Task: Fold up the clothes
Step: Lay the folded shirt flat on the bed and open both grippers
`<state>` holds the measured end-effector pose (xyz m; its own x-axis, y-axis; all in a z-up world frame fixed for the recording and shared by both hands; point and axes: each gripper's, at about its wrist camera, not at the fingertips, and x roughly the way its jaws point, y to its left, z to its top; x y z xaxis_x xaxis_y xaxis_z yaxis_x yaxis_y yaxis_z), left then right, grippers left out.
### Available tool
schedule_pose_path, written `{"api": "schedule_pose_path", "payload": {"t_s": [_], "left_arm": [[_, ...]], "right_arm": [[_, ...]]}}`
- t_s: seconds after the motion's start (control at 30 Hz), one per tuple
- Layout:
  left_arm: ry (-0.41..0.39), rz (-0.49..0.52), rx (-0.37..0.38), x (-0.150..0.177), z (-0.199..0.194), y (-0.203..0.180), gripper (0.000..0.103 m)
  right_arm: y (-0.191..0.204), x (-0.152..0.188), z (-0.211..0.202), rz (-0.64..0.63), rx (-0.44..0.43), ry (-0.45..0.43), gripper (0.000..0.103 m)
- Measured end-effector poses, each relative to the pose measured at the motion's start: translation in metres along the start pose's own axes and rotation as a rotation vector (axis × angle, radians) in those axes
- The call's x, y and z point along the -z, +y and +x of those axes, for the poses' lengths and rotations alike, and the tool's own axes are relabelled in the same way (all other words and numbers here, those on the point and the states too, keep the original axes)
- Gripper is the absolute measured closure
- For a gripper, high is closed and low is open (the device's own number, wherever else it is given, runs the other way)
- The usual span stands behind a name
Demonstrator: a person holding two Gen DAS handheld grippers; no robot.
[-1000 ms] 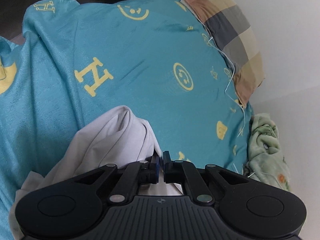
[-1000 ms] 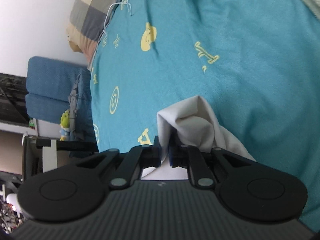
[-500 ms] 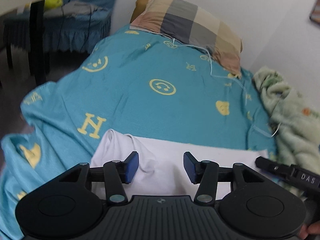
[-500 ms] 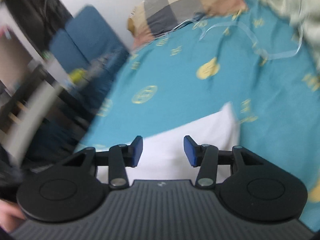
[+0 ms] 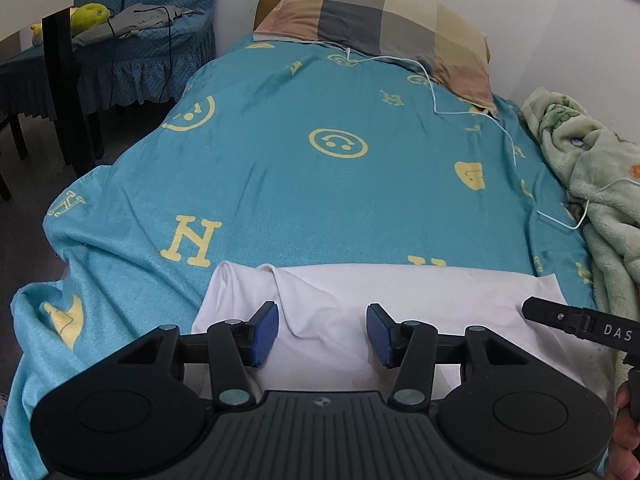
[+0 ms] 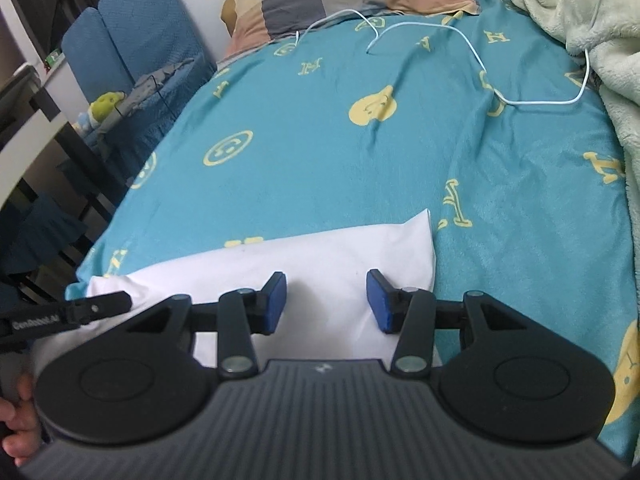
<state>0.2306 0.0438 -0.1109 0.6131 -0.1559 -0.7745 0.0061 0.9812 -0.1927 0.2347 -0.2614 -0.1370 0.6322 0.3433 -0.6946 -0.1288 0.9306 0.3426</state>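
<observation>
The white garment (image 5: pixel 360 300) lies flat on the bed (image 5: pixel 320 184), low in frame; light, limp cloth, best pinched at corners. Left tool (image 5: pixel 322 334) and right tool (image 6: pixel 327 302) spread, empty.

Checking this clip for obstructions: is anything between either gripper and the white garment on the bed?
Nothing visible. The white cotton garment lies directly below the open left gripper and open right gripper; the white cable lies farther up the teal blanket.

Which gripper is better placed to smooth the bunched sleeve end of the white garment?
Left. The left gripper hangs open above the wrinkled end of the white garment; the right gripper is over the flat end.
</observation>
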Motion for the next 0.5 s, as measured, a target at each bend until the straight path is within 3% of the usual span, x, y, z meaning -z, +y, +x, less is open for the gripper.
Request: {"api": "schedule_pose_path", "payload": {"t_s": [0.23,0.5], "left_arm": [[0.000,0.051,0.011,0.013,-0.026,-0.013,0.051],[0.025,0.065,-0.011,0.023,-0.016,-0.016,0.050]], "right_arm": [[0.009,0.013,-0.033,-0.017,-0.003,-0.009,0.055],[0.010,0.028,-0.018,-0.036,0.004,0.053,0.055]]}}
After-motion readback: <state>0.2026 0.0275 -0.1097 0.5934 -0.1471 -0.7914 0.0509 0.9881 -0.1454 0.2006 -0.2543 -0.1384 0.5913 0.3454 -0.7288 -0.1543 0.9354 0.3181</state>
